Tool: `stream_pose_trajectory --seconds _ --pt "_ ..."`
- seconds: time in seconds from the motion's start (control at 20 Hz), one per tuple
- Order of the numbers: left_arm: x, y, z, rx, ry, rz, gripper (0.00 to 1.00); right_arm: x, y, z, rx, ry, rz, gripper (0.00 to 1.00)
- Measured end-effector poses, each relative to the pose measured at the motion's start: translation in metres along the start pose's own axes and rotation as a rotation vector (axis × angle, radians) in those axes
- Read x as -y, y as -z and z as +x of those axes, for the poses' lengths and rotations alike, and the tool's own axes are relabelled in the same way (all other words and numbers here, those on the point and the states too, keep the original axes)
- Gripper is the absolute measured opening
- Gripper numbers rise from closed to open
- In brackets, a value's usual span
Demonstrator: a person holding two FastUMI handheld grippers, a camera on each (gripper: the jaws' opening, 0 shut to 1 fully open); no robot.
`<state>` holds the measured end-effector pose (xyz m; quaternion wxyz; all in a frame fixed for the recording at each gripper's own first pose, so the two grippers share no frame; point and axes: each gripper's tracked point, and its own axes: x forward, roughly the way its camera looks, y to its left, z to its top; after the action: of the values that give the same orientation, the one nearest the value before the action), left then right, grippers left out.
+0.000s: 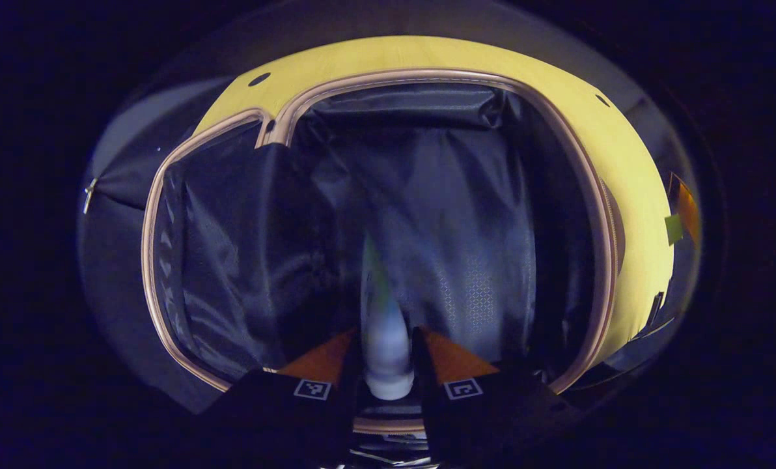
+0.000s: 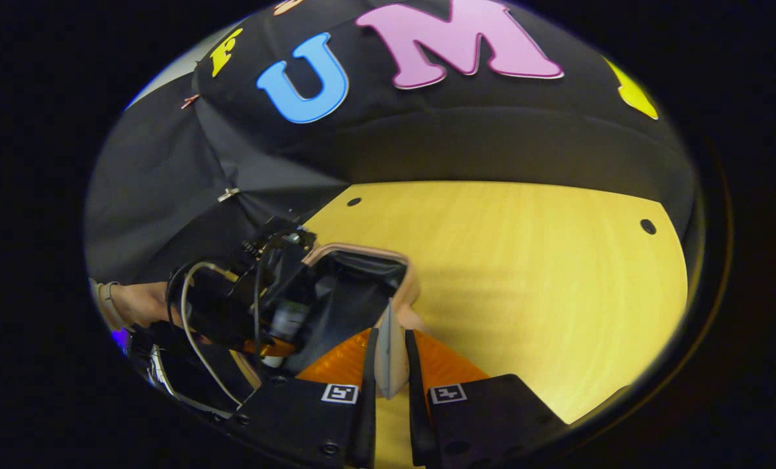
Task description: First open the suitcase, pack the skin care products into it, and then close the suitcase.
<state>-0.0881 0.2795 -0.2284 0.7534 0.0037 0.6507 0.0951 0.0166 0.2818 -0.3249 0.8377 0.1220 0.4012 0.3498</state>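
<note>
The left hand-held gripper (image 1: 388, 355) clamps a bottle (image 1: 385, 339) over the open suitcase (image 1: 375, 215) (ready to drop); the right hand-held gripper (image 2: 389, 365) pinches a tube (image 2: 390, 352).

Yellow wooden table (image 2: 525, 273) against a black cloth wall (image 2: 166, 176)

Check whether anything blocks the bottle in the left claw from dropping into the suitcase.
Nothing visible does. The left claw holds the bottle directly over the open suitcase, and the dark lining below it looks bare, so the way down appears clear.
</note>
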Motion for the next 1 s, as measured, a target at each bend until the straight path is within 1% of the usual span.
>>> stream_pose_trajectory --seconds 0.1,0.15,0.2,0.25,0.3,0.35,0.45,0.55,0.6,0.65,0.75,0.8,0.9,1.0 --pt "0.002 -0.007 -0.015 0.066 0.066 -0.019 0.83 -0.027 0.017 0.017 -0.063 -0.032 0.002 0.25" --pt "-0.001 -0.01 -0.023 0.115 0.091 -0.024 0.92 -0.041 0.024 0.024 -0.089 -0.044 0.009 0.25" --pt "-0.009 -0.015 -0.034 0.174 0.103 -0.036 0.9 -0.055 0.035 0.033 -0.126 -0.063 0.024 0.25" --pt "-0.018 -0.019 -0.044 0.225 0.115 -0.057 0.9 -0.068 0.043 0.041 -0.164 -0.074 0.042 0.25" --pt "-0.03 -0.021 -0.057 0.271 0.125 -0.084 0.9 -0.074 0.052 0.053 -0.201 -0.062 0.058 0.25" --pt "-0.047 -0.022 -0.068 0.311 0.113 -0.112 0.9 -0.074 0.067 0.063 -0.253 -0.032 0.06 0.25" --pt "-0.1 -0.018 -0.079 0.363 0.05 -0.153 0.9 -0.072 0.092 0.073 -0.357 0.037 0.06 0.25" --pt "-0.155 -0.005 -0.081 0.376 -0.026 -0.205 0.91 -0.079 0.104 0.08 -0.407 0.062 0.09 0.26" --pt "-0.176 0.003 -0.082 0.37 -0.049 -0.24 0.91 -0.082 0.112 0.085 -0.419 0.077 0.093 0.21" --pt "-0.197 0.012 -0.079 0.367 -0.068 -0.277 0.91 -0.08 0.115 0.089 -0.419 0.106 0.079 0.29" --pt "-0.237 0.024 -0.073 0.371 -0.107 -0.335 0.91 -0.095 0.112 0.093 -0.413 0.076 0.076 0.5" --pt "-0.258 0.027 -0.07 0.378 -0.132 -0.36 0.91 -0.103 0.109 0.09 -0.397 0.065 0.056 0.66" --pt "-0.295 0.025 -0.071 0.401 -0.166 -0.416 0.91 -0.099 0.093 0.083 -0.339 0.091 -0.052 0.99" --pt "-0.325 0.018 -0.073 0.438 -0.174 -0.483 0.91 -0.102 0.073 0.068 -0.269 0.092 -0.126 0.99"
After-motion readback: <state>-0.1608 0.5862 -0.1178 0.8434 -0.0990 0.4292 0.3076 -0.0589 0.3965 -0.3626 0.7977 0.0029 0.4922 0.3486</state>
